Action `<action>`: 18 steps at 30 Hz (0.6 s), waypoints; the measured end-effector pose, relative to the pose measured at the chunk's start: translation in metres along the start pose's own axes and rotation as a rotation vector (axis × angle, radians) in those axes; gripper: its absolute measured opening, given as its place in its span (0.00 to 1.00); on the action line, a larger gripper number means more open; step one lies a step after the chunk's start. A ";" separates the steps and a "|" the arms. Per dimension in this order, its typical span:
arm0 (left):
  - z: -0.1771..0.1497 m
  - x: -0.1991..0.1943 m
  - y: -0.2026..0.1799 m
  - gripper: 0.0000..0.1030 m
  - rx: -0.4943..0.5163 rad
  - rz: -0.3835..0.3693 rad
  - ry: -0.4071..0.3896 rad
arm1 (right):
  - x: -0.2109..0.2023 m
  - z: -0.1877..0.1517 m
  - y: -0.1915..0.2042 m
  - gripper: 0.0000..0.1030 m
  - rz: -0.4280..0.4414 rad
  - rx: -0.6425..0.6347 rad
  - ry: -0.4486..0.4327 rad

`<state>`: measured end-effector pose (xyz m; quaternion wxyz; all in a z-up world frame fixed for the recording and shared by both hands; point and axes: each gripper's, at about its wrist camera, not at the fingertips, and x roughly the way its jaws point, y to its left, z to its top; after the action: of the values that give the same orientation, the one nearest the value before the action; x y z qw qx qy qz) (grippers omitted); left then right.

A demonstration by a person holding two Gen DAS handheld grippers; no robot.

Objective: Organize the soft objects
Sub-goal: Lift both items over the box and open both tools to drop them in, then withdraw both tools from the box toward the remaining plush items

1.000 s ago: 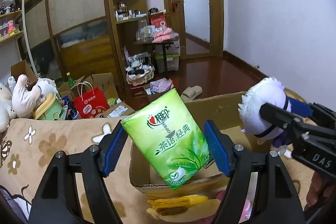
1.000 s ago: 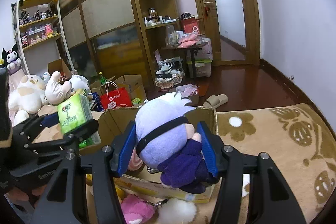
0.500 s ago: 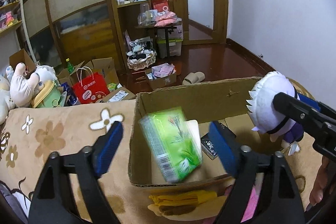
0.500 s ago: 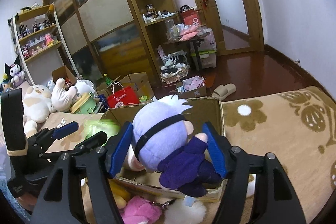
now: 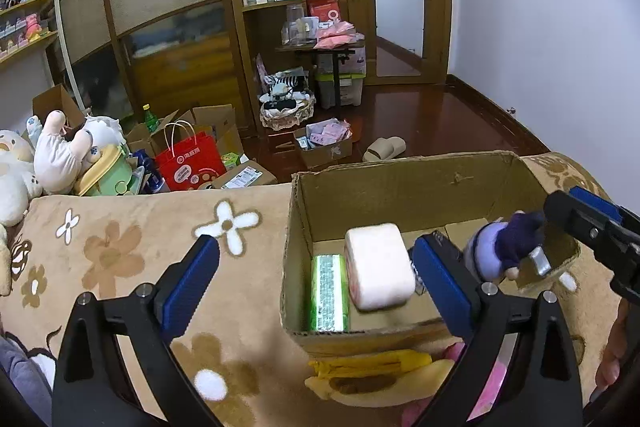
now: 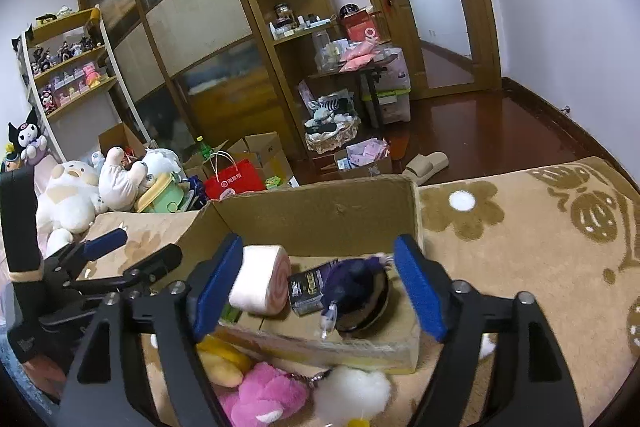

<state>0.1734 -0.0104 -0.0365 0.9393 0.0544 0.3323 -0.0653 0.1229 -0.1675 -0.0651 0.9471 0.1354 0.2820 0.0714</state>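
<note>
An open cardboard box point(image 5: 404, 183) point(image 6: 316, 211) stands on the flowered beige blanket. Inside lie a green tissue pack point(image 5: 328, 293), a pink-white rolled towel point(image 5: 378, 267) point(image 6: 262, 281) and a small dark packet point(image 6: 306, 289). The purple-haired doll point(image 5: 500, 251) point(image 6: 356, 289) lies in the box's right part, free of the jaws. My left gripper point(image 5: 316, 279) is open and empty above the box's left front. My right gripper point(image 6: 320, 287) is open and empty over the box; it also shows in the left wrist view point(image 5: 592, 223).
In front of the box lie a yellow plush point(image 5: 372, 375) point(image 6: 220, 359), a pink plush point(image 6: 264, 399) and a white plush point(image 6: 356, 395). White plush toys point(image 6: 76, 195) sit at the blanket's left edge. Beyond it, boxes and a red bag point(image 5: 190, 167) crowd the floor.
The left gripper let go of the green tissue pack, which fell into the box. The right gripper opened and the purple doll dropped into the box. Both grippers tilted down.
</note>
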 end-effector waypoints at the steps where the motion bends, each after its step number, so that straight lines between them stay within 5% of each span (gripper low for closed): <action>1: -0.001 -0.002 0.001 0.94 -0.002 0.001 0.001 | -0.002 -0.001 0.000 0.83 -0.004 0.003 -0.002; 18: -0.020 -0.045 -0.006 0.95 0.023 -0.028 0.077 | -0.048 -0.010 -0.001 0.97 -0.087 -0.001 -0.005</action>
<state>0.1259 -0.0094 -0.0237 0.9241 0.0629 0.3683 -0.0800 0.0770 -0.1769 -0.0489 0.9500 0.1229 0.2854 0.0300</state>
